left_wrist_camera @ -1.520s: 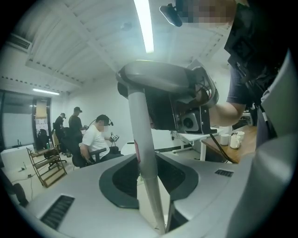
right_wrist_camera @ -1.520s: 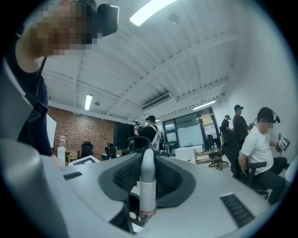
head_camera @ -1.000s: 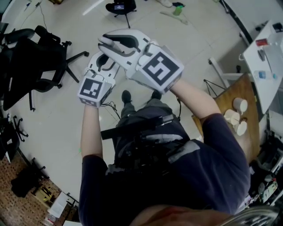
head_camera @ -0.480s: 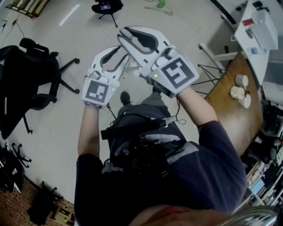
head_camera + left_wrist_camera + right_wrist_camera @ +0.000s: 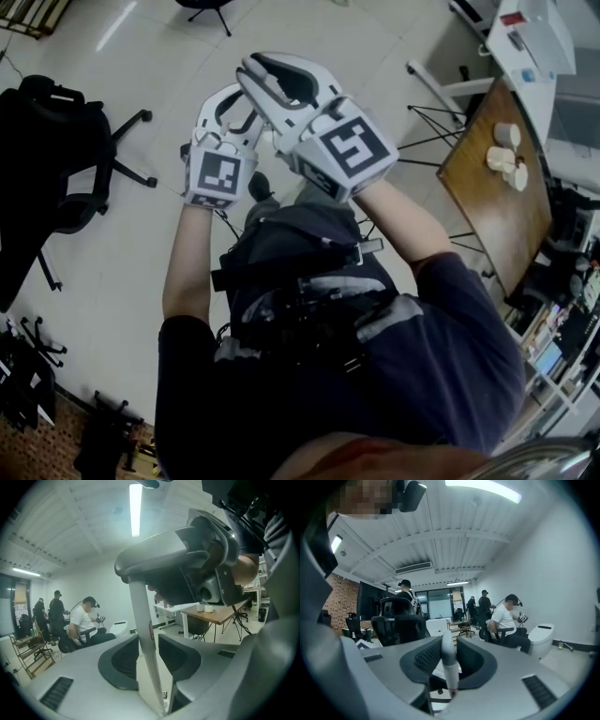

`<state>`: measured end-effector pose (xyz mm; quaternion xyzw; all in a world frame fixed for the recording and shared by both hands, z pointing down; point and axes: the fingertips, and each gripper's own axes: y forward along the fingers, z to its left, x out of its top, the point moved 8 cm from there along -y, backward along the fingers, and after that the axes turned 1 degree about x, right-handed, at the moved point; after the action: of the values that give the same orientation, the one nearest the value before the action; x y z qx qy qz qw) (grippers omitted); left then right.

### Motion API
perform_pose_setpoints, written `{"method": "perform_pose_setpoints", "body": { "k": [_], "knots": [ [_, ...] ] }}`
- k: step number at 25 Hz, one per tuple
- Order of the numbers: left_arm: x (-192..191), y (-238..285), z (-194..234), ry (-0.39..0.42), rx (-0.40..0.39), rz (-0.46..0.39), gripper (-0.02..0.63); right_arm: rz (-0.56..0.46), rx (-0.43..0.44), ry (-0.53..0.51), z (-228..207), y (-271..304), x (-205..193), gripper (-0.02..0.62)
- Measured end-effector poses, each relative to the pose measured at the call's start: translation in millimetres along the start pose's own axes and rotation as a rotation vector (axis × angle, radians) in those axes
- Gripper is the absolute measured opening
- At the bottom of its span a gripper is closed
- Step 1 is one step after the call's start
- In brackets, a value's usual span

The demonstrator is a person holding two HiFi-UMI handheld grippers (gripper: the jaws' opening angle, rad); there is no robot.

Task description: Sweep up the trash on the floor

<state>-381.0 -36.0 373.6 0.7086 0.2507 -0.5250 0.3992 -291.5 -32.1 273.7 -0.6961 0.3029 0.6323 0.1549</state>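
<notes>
My right fingers clamp the rounded top of the thin white handle, my left fingers have just been opening, slack around its shaft, and with no trash showing on the pale tiled floor, sweeping seems not yet begun.

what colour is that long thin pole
White pole, clearest in the left gripper view.

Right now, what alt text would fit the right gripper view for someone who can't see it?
The right gripper is shut on a white handle, whose rounded end pokes up between its jaws. Beyond stand a black chair and a seated person.
</notes>
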Motion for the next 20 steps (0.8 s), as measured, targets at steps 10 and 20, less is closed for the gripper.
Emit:
{"method": "perform_pose_setpoints", "body": {
  "k": [10,20],
  "knots": [
    [-48,-20,5,-0.068,-0.081,0.065,0.104,0.073,-0.012,0.066,25,16,-45,0.107],
    [-92,-17,-17,-0.046,-0.255,0.224,0.103,0.127,-0.108,0.257,33,-7,-107,0.109]
  ]
}}
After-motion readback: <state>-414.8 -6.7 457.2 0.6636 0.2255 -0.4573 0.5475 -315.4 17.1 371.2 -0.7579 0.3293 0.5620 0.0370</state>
